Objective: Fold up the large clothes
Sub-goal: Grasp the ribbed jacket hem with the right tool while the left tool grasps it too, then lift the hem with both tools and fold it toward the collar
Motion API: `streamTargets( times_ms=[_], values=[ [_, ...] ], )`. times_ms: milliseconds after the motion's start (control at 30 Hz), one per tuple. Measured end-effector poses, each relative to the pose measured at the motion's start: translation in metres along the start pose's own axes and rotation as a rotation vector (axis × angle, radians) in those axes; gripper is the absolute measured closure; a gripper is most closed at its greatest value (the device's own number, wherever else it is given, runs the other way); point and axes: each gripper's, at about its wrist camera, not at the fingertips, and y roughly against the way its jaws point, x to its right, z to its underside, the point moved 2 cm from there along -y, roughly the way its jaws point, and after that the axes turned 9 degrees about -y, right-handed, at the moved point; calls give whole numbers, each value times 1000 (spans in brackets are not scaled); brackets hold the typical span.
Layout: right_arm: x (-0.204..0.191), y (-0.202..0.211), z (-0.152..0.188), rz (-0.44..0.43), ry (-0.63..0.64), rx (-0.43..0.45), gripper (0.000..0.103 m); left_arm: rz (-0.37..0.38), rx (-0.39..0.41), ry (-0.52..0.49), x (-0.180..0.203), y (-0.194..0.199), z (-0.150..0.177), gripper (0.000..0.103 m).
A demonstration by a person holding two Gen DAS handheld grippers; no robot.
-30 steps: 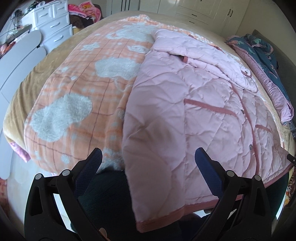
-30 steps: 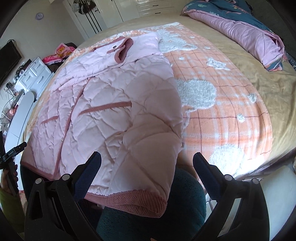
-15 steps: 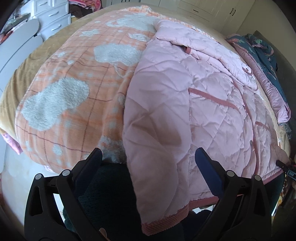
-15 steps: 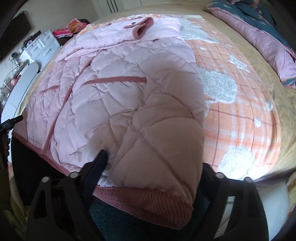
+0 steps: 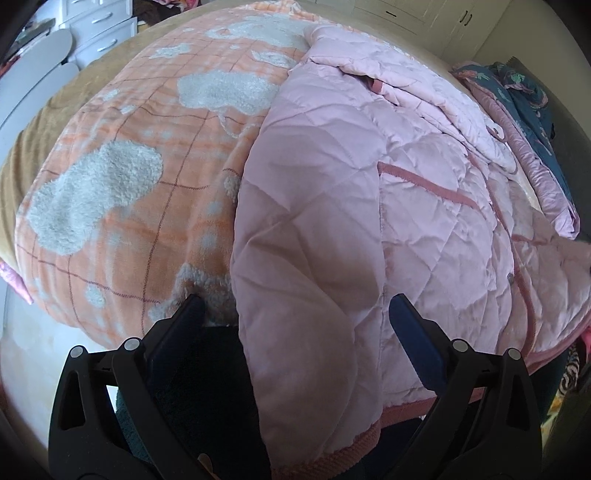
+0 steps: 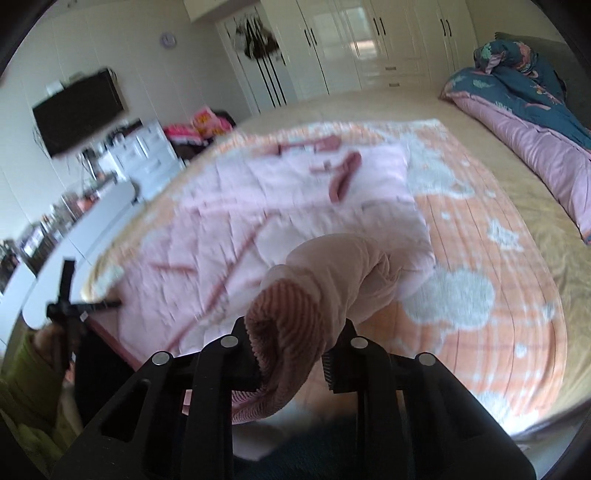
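A pink quilted jacket [image 5: 424, 206] lies spread on the bed, its near sleeve hanging over the bed's front edge. My left gripper [image 5: 295, 314] is open, and the sleeve [image 5: 306, 314] lies between its fingers. In the right wrist view my right gripper [image 6: 291, 354] is shut on the other sleeve's ribbed cuff [image 6: 284, 317] and holds it lifted above the jacket [image 6: 258, 214].
An orange plaid blanket with white fleecy clouds [image 5: 122, 192] covers the bed [image 6: 517, 192]. A pink and teal duvet [image 6: 535, 122] lies along the far side. White drawers [image 5: 99, 26] and wardrobes [image 6: 332, 51] stand beyond. The other hand-held gripper [image 6: 66, 306] shows at left.
My right gripper has closed on the sleeve cuff and lifted it upward, tilting the view toward the room. My left gripper has moved closer over the other sleeve.
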Motion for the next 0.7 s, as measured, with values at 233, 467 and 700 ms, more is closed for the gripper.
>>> streamTargets(
  times_ms=[233,467,700],
  values=[
    [-3,-1,-25,-35,-23,47,82,67,-32,-71,11,7,3,43],
    [-3,-1,-38,-61,-56,91,82,70,-31,-100,17,6,1,87],
    [6,2,-41,-81,-98,124,83,103,111,-119,29,38,-31,92]
  ],
)
